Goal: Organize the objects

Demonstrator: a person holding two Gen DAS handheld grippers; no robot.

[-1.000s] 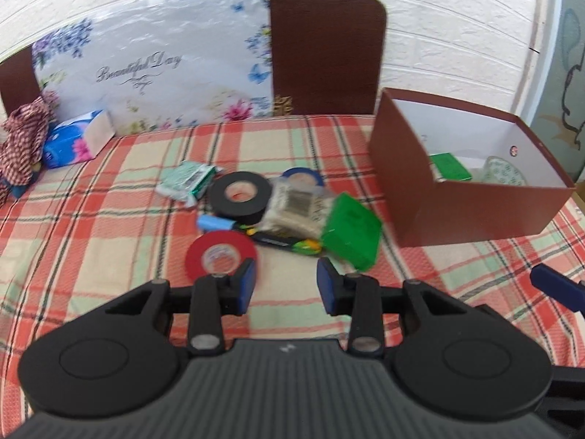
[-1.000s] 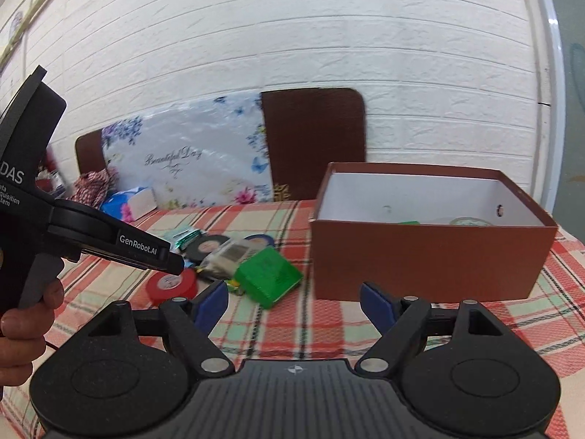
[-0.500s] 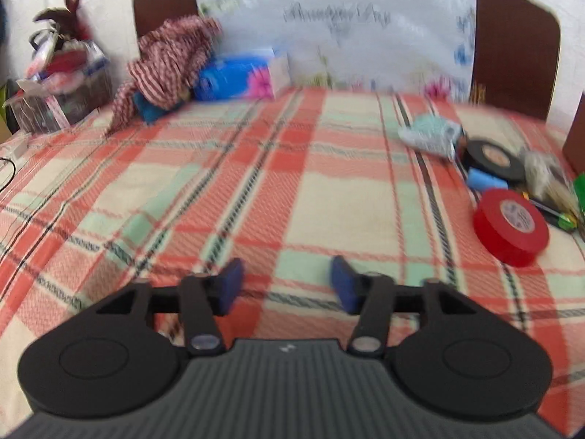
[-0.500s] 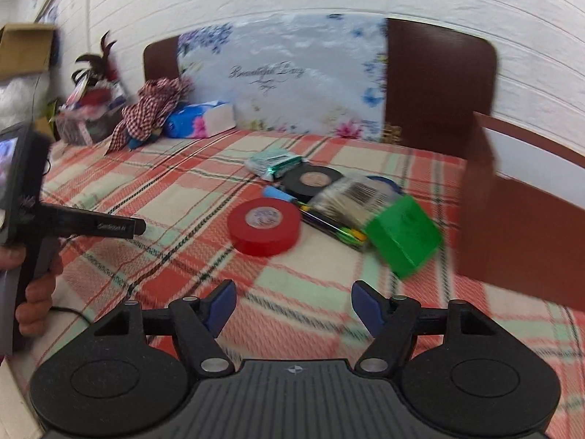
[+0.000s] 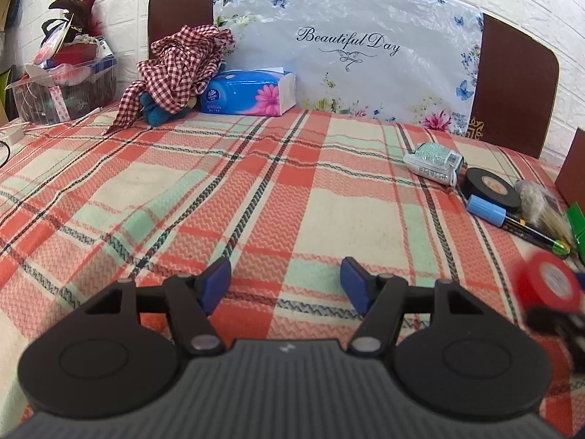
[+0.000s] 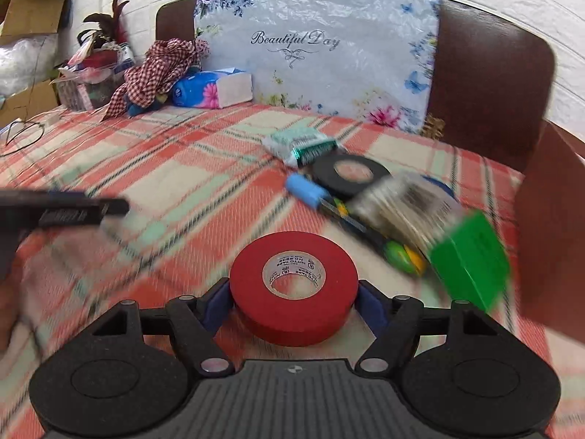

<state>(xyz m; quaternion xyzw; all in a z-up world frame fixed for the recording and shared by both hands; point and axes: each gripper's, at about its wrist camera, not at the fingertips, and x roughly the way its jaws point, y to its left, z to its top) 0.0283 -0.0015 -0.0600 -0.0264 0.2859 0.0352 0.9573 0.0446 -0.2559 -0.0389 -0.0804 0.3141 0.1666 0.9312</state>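
**Red tape roll sits squarely between the right gripper's fingers**

Red and lying flat, hole upward, the tape roll (image 6: 294, 287) fills the lower centre of the right wrist view, bracketed by the right gripper (image 6: 294, 301), whose blue pads (image 6: 367, 301) flank its sides. Whether they already press the roll cannot be told (the frame is blurred). Being round, the roll offers no long axis to favour. The left gripper (image 5: 285, 285) hovers over bare plaid tablecloth (image 5: 256, 190), fingers spread wide and holding nothing; in its view the roll shows only at the lower right edge, so the right hand is plainly nearer. The brown box (image 6: 552, 226), at the right edge of the frame, looks the likely destination.
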